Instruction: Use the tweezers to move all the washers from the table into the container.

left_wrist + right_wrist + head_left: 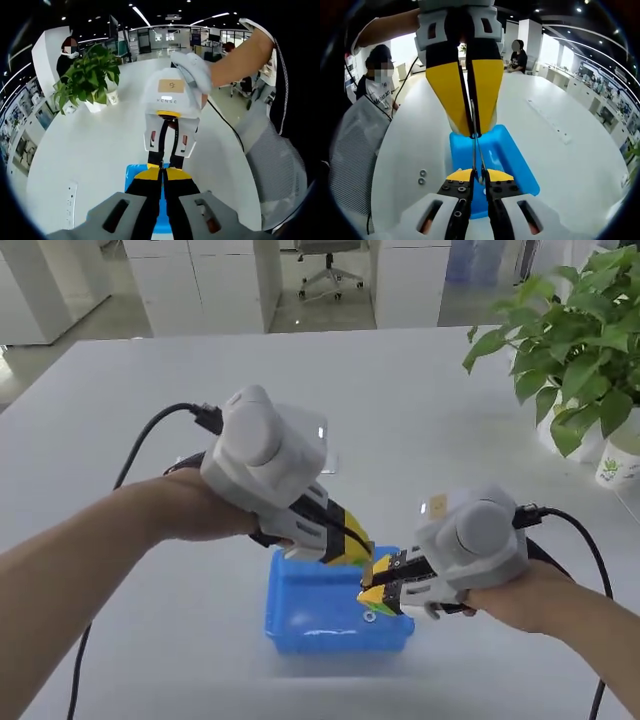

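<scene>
— What's nearest?
— The left gripper (352,548), jaws pressed together on the tweezers (474,150). It meets the right gripper (375,592) tip to tip, and that one pinches the same tweezers.
— Over what?
— The blue container (300,625), well in from the far edge of the table (150,390).
— The washers (422,173)?
— Two lie on the table just beside the container, toward the near edge.

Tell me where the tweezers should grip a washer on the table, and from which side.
Grip the rim, probably from straight above: one tip of the tweezers down through the hole, the other outside the ring. The washers lie flat on the table, left of the container in the right gripper view, so their thin edge offers little for a sideways pinch.
</scene>
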Demonstrator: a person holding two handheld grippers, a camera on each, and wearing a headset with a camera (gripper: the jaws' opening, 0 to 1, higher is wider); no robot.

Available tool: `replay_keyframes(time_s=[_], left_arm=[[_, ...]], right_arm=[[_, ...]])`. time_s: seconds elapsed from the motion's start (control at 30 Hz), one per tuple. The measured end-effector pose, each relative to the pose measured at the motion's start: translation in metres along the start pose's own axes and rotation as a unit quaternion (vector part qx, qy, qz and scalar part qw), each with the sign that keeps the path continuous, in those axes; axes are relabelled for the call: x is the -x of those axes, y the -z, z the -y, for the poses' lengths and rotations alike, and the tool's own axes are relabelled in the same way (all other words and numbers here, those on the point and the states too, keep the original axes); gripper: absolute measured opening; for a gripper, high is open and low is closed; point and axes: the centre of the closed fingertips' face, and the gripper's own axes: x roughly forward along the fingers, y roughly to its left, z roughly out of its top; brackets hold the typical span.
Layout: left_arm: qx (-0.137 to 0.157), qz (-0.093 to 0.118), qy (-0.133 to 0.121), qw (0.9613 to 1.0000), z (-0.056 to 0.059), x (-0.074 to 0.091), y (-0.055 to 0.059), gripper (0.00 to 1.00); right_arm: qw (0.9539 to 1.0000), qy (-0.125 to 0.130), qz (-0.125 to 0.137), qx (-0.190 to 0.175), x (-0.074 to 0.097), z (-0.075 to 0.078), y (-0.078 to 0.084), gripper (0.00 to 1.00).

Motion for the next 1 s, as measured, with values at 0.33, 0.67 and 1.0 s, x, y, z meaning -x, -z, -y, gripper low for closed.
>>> replay_keyframes(time_s=[0.33,0.67,1.0], left_arm=[[0.0,-0.003,0.003,1.0,-0.009,-0.017,0.01,0.04],[0.003,-0.008,0.001,1.0,-0.016,-0.028,0.022,0.04],[-0.001,-0.015,-0.002,0.9999,-0.018,-0.032,0.03,0.04]], right_arm=[[1.0,-0.002,-0.003,-0.007,-0.011,0.012,0.017,0.11],[0.9999,-0.004,-0.008,-0.006,-0.022,0.019,0.029,0.11],[0.9998,-0.011,-0.017,0.006,-0.03,0.02,0.033,0.11]])
